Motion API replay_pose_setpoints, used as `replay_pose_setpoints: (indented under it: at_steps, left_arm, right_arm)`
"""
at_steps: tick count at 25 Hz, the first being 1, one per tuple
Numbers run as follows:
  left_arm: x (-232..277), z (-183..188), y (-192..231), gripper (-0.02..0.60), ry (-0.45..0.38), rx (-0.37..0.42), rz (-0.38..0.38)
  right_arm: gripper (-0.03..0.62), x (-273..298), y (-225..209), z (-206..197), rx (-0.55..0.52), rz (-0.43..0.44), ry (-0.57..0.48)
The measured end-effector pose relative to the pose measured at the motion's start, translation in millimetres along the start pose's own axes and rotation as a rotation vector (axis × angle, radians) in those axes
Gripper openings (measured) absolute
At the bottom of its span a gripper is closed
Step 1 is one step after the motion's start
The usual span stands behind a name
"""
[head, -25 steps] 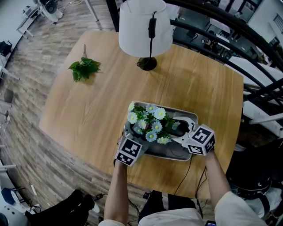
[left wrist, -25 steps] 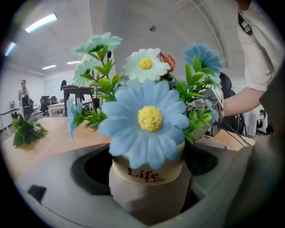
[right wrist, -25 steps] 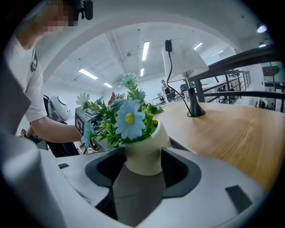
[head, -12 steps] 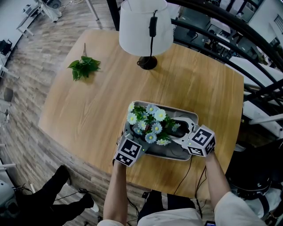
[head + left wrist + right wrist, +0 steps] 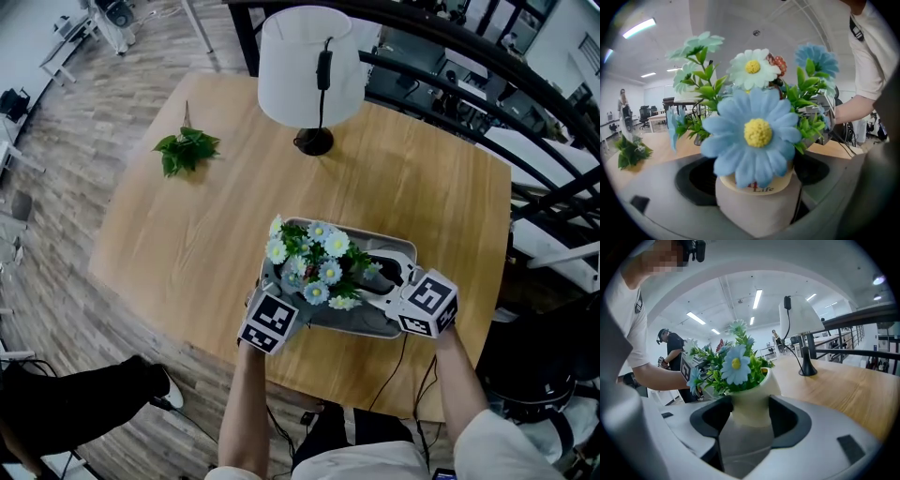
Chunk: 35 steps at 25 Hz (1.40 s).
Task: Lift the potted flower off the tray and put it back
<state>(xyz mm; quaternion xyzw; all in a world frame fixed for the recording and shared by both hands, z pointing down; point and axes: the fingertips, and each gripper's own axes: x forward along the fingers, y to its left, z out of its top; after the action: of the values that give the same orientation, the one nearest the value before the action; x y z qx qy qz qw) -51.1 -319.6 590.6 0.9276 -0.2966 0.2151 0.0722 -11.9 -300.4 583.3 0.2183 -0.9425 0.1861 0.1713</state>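
Your left gripper (image 5: 754, 180) and right gripper (image 5: 750, 418) each clamp the potted flower (image 5: 314, 262), jaws wide. Its base and most of the tray (image 5: 361, 232) are hidden. Wooden table (image 5: 187, 234), lamp (image 5: 311, 66); office beyond.

I see the potted flower (image 5: 314, 267) standing upright over the left part of the tray (image 5: 389, 238). It is a bunch of pale blue and white daisy-like blooms with yellow centres and green leaves, spreading wider than the pot (image 5: 750, 399). The pot is cream, round-bellied and narrows at the neck, with red and dark lettering on a band near its top. The tray is pale grey, rectangular with rounded corners, lying flat. I can't tell whether the pot's base touches it.
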Motion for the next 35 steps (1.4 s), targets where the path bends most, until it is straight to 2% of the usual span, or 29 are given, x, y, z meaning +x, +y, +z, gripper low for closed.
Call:
replay_pose_setpoints:
  at_steps: [9,16,21,28,35]
  left_arm:
    - [-34,51,-24,0.517,-0.031,0.046,-0.025]
    - [-71,91,-62,0.517,-0.053,0.081,-0.040]
    - [-102,102,-97,0.517,-0.074,0.093,-0.041]
    - [-150,114,-140,0.517,-0.086,0.091,-0.029]
    - [-192,128,-180,0.517,-0.113,0.118,-0.009]
  right_arm:
    - [0.256,-39,35,40,-0.024,-0.044,-0.066]
    - [0.253,-83,79,66,-0.044,-0.089,-0.112]
    - [0.250,-108,121,69,-0.068,-0.118,-0.100]
    - [0.249,-136,179,75,-0.059,-0.106,-0.151]
    - [0.249,-166,231,81,-0.106,-0.122,-0.182]
